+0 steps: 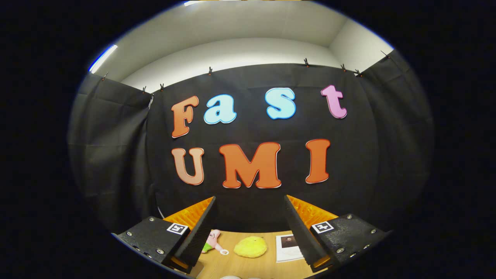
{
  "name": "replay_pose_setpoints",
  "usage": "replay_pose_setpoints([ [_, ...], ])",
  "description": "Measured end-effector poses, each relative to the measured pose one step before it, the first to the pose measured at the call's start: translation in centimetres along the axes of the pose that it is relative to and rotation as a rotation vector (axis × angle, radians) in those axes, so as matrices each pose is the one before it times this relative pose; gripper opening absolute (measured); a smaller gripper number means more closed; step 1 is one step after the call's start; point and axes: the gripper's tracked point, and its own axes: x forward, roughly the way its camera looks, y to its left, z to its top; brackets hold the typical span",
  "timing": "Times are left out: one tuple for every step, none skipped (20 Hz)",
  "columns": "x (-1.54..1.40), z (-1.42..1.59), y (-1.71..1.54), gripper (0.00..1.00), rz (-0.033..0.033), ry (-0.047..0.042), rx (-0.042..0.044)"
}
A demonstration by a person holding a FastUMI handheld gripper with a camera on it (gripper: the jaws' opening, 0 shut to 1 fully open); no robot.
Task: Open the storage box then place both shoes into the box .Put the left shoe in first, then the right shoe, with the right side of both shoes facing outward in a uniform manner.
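The gripper point(250, 201) is held high and level, and its two fingers stand wide apart with nothing between them. Between and just below the fingers a strip of wooden table point(248, 267) is seen. Its far edge runs straight along the foot of the black cloth wall point(248, 128), so there is no room past that edge.

On this strip lie three small things in a row, close to the wall. A pink and green plush toy point(212, 239) lies just beside the left finger. A yellow plush toy point(251, 247) sits in the middle, apart from the others. A white card with a dark picture point(287, 247) lies next to the right finger, and its right side is hidden behind that finger.

At the very near edge of the table, between the fingers, a pale rounded thing point(232, 277) just comes into sight — whether it is a shoe or the box, and which way it points, I cannot tell.
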Motion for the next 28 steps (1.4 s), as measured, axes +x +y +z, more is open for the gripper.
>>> replay_pose_setpoints([
  [0.081, -1.606, 0.165, 1.00, 0.01157, 0.04973, 0.01229],
  [0.244, -1.531, 0.329, 1.00, 0.01205, 0.04905, 0.01135],
  [0.306, -1.498, 0.553, 1.00, 0.01945, 0.04739, 0.01587],
  [0.361, -1.504, 0.727, 1.00, 0.02848, 0.04572, 0.01975],
  [0.410, -1.628, 0.852, 0.99, 0.02849, 0.04970, 0.02471],
  [0.492, -1.983, 0.770, 0.99, 0.02751, 0.05479, 0.02158],
  [0.532, -1.757, 0.372, 0.99, 0.01061, 0.04847, 0.00791],
  [0.483, -1.862, 0.443, 0.99, 0.01669, 0.04658, -0.00142],
  [0.638, -1.719, 0.594, 0.99, 0.01917, 0.04533, -0.00164],
  [0.660, -1.684, 0.889, 0.99, 0.02459, 0.04120, 0.00097],
  [0.687, -1.646, 0.614, 0.98, 0.02189, 0.03847, 0.00340],
  [0.665, -1.346, 0.278, 0.98, 0.00920, 0.02657, 0.00449],
  [0.824, -1.025, 0.229, 0.99, 0.00563, 0.01682, 0.00827],
  [0.827, -1.203, 0.400, 0.98, 0.01257, 0.02338, 0.00758],
  [0.763, -1.101, 0.511, 0.97, 0.01764, 0.02772, 0.00855],
  [0.538, -1.107, 0.698, 0.97, 0.02248, 0.02289, 0.00425],
  [0.523, -0.993, 0.616, 0.97, 0.02229, 0.02140, -0.00277],
  [0.623, -0.882, 0.566, 0.97, 0.02332, 0.02062, -0.00396],
  [0.660, -0.789, 0.613, 0.97, 0.03399, 0.01882, 0.00177],
  [0.704, -0.934, 0.864, 0.97, 0.05003, 0.01070, 0.01425],
  [0.813, -0.726, 0.798, 0.97, 0.05229, 0.01189, 0.03204],
  [0.808, -0.822, 0.463, 0.97, 0.03664, 0.02357, 0.04057],
  [0.453, -0.763, 0.354, 0.97, 0.02927, 0.02653, 0.03784],
  [0.433, -1.054, 0.085, 0.97, 0.02308, 0.01885, 0.02593],
  [0.603, -0.701, -0.005, 0.97, 0.01336, 0.01241, 0.01592],
  [0.857, -0.715, 0.060, 0.97, 0.01102, 0.01549, 0.00598],
  [0.855, -0.556, -0.169, 0.96, 0.01069, 0.00911, 0.00574],
  [0.917, -0.506, 0.018, 0.97, 0.01440, 0.01185, 0.00507],
])
